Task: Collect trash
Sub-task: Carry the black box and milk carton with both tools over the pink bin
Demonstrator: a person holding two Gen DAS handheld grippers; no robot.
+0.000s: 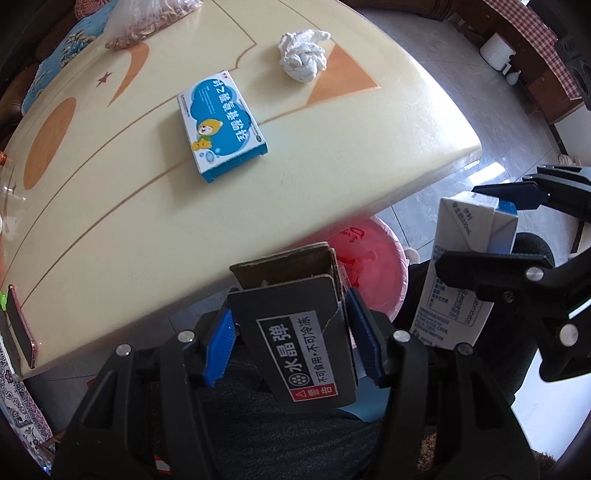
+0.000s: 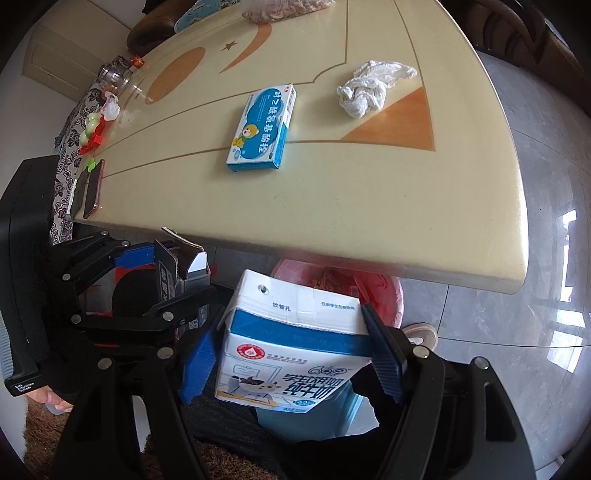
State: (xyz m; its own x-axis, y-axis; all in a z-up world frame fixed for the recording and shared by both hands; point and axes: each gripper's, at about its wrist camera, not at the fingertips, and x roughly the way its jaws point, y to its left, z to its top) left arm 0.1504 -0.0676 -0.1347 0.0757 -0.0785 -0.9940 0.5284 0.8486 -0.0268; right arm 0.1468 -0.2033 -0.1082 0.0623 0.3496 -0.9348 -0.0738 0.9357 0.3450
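My left gripper (image 1: 291, 341) is shut on a dark grey cardboard box (image 1: 295, 343) with an open top, held off the table's near edge. My right gripper (image 2: 291, 356) is shut on a white and blue milk carton (image 2: 291, 347), also off the edge; the carton shows in the left wrist view (image 1: 469, 266). A bin lined with a pink bag (image 1: 369, 262) stands on the floor under the table edge, just beyond both grippers; it also shows in the right wrist view (image 2: 376, 284). A blue medicine box (image 1: 221, 125) and a crumpled white tissue (image 1: 303, 55) lie on the cream table (image 1: 332, 155).
A phone (image 2: 92, 188) lies at the table's left edge, near a glass jar (image 2: 114, 75) and small red and green items (image 2: 96, 125). A bag of nuts (image 1: 147, 22) sits at the far side. Grey tiled floor (image 2: 535, 258) lies to the right.
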